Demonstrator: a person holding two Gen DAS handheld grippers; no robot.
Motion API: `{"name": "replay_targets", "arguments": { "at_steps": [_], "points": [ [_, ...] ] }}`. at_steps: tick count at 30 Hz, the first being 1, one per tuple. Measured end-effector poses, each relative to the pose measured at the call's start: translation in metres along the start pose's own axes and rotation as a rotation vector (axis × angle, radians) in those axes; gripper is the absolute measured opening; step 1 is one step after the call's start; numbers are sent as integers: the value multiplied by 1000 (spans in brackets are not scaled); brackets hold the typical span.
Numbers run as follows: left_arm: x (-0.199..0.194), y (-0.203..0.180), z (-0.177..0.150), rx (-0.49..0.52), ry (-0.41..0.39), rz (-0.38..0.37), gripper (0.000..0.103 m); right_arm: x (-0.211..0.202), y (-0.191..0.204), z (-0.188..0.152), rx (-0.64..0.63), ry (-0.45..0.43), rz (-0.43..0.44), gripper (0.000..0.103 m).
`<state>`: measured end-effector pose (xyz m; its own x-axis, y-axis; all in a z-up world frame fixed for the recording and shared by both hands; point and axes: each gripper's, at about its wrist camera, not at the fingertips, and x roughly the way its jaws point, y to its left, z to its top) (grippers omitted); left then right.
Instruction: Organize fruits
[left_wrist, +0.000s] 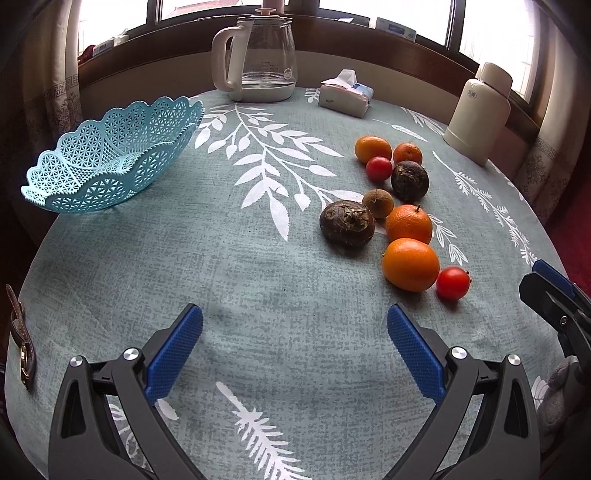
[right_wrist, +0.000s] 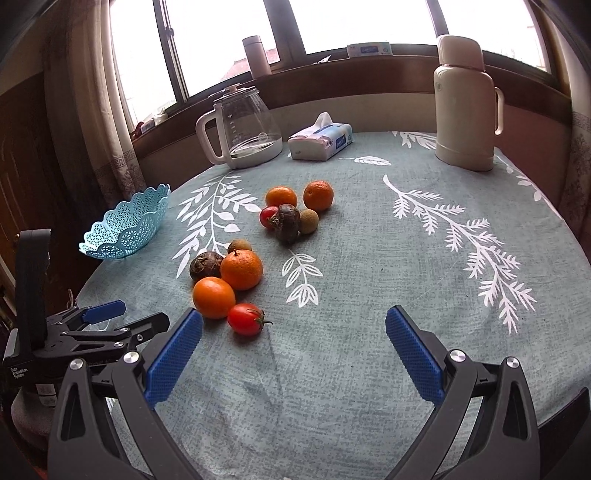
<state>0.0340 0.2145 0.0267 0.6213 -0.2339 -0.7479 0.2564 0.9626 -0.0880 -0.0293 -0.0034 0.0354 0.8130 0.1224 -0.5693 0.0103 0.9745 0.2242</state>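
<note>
1. Windows with a dark wooden sill close off the far side of the left wrist view, and below them the desk (left_wrist: 258, 280) wears a grey-green cloth printed with white leaves.
2. From that view the blue basket (left_wrist: 110, 162) sits at the desk's left edge, and nothing shows inside it. The fruits (left_wrist: 399, 206) lie in a loose cluster well to the right of the basket: oranges, red tomatoes, dark round fruits and a small brown one, all on the cloth.
3. The left claw (left_wrist: 294, 332) hangs over bare cloth nearer the camera than the basket, its blue pads spread wide and holding nothing. The right claw (left_wrist: 554, 291) shows only at the right edge; its state cannot be told from here.
4. Beyond the basket stand a glass kettle (left_wrist: 262, 59), a tissue pack (left_wrist: 345, 94) and a cream flask (left_wrist: 478, 110).
5. The right wrist view puts the basket (right_wrist: 127, 225) far left, again with nothing visible in it, and the fruits (right_wrist: 243, 258) to its right in two clumps. The right claw (right_wrist: 293, 332) is spread apart and empty, with a tomato (right_wrist: 245, 319) just beside its left pad. The left claw (right_wrist: 122, 317) looks parted too.
6. By these views the sorting has not begun: every visible fruit remains to be moved, presumably into the basket.
</note>
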Motion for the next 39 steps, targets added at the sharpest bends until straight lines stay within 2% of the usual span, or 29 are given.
{"name": "replay_targets", "arguments": {
  "at_steps": [5,8,15,21,28,32,34,39],
  "points": [
    [0,-1,0,2,-1,5,101,3,7,0,-31,13,9,98],
    [0,0,0,-1,-1,5,101,5,12,0,-43,21,21,95],
    [1,1,1,-1,3,-3,101,11,12,0,-40,50,30,81],
    [-4,7,5,-18,7,-50,101,17,18,1,-58,78,30,71],
    [-13,15,17,-16,-37,-19,101,33,29,3,-93,138,38,59],
    [-12,17,19,-16,-38,-23,101,43,35,5,-110,168,37,56],
    [-11,15,19,-7,-37,-26,101,48,36,5,-114,189,39,50],
    [-8,12,20,5,-28,-34,101,60,38,5,-113,237,46,43]
  ]
}}
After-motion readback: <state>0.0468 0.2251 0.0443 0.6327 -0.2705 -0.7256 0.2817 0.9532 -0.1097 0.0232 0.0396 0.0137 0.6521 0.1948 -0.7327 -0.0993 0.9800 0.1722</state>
